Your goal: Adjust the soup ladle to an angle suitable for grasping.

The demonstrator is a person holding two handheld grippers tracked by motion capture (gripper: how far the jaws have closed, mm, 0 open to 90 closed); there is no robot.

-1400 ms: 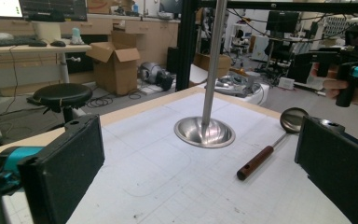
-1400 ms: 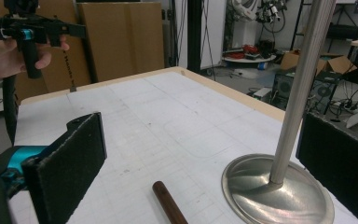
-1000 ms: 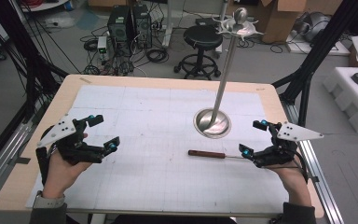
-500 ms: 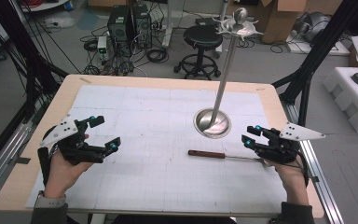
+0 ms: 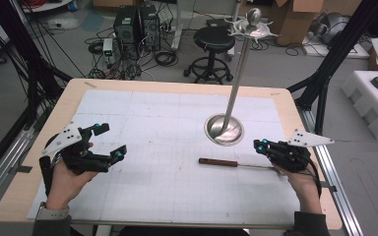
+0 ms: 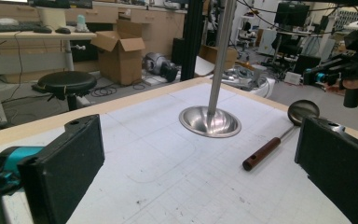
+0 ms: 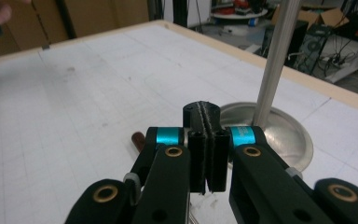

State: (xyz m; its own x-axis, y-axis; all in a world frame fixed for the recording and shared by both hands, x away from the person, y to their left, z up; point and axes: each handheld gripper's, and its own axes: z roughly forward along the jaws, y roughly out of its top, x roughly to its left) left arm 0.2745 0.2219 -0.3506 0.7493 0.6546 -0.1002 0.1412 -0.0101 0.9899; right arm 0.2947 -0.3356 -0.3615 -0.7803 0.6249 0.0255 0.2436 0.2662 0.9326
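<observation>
right hand-held gripper [image 5: 262,145]: its jaws have just been closing and now stand pressed together, pad against pad, with nothing showing between them in the right gripper view [image 7: 208,154]. it hangs at the right side of the surface [image 5: 142,98], above the bowl end of the ladle [image 5: 236,163]. the ladle lies flat on the white gridded mat, wooden handle pointing toward the middle of the surface, thin metal shaft running right under the gripper; in the left gripper view [image 6: 279,137] the bowl rests near the surface's far edge. whether the pressed jaws touch the shaft i cannot tell from the high view, probably not, since the right gripper view shows the brown handle tip [image 7: 138,138] lower and off to one side. just beyond the ladle stands the rack [image 5: 236,78], a round steel base with a tall pole and hooks at the top. left hand-held gripper [image 5: 109,141]: jaws spread wide, empty, well apart from the ladle on the left side. risks: shut jaws cannot take the shaft, so a descent as they stand would press it down or skid it off toward the near edge. a grip near the bowl leaves the heavy handle hanging, and the ladle may swing or twist in the pads. lifting beside the pole, the handle could strike it or the base and tip the rack.
</observation>
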